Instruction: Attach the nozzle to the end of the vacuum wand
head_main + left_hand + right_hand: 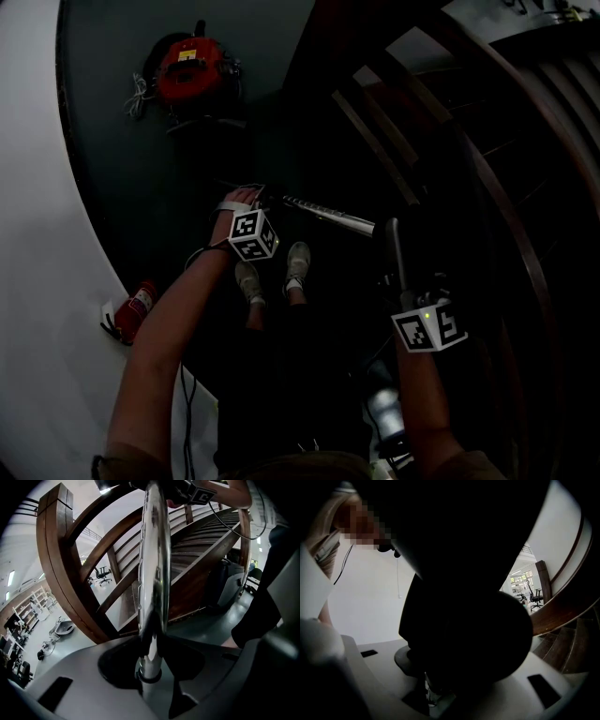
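The left arm [164,337] stretches forward, bare to the wrist. The left gripper [255,202] tilts downward, jaws clamped on the chrome wand [154,573]. The right forearm [422,394] reaches ahead, and the right gripper [405,281] lies nearly level, jaws closed around a dark bulky piece [478,620].

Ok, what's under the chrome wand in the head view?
The person's two shoes on the dark floor. The wand's left end is covered by the left tongs; its right end meets the dark vacuum body in the right tongs.

No readable text anywhere.
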Motion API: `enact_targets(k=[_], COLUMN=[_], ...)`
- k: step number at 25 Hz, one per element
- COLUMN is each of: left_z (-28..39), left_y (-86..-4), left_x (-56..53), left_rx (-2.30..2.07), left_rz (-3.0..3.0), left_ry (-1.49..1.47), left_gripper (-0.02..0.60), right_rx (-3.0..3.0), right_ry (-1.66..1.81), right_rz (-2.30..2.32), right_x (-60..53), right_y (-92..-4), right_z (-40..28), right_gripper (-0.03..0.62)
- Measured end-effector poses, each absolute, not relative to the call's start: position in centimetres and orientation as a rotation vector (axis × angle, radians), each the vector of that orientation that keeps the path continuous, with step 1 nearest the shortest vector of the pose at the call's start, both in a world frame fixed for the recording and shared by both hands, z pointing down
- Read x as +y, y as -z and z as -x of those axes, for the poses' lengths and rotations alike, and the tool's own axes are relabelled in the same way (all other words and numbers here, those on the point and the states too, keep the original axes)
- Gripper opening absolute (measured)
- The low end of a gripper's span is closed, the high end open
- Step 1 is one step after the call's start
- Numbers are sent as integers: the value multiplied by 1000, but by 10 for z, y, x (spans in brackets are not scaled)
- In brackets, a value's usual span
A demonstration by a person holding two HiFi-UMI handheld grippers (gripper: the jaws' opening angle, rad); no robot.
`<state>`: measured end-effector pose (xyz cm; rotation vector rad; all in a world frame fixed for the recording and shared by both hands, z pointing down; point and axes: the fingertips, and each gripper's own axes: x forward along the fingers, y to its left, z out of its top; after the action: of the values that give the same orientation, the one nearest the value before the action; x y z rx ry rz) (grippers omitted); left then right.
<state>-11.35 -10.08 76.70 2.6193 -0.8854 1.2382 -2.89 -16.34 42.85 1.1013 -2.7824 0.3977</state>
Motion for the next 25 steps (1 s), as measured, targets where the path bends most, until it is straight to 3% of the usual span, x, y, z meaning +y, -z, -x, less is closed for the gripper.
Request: enact_targets(k=[25], left_z=[124], left_y=[-772], left_x=[-118], left_rx=[-924], left_rz=[-2537], left_ry=[-1279], left_gripper=[153], right_rx=[-2682], right_ry=[-618], right_rz=[-1065], right_x=[-188], right_y=[-450], right_z=[32], right_gripper=[160])
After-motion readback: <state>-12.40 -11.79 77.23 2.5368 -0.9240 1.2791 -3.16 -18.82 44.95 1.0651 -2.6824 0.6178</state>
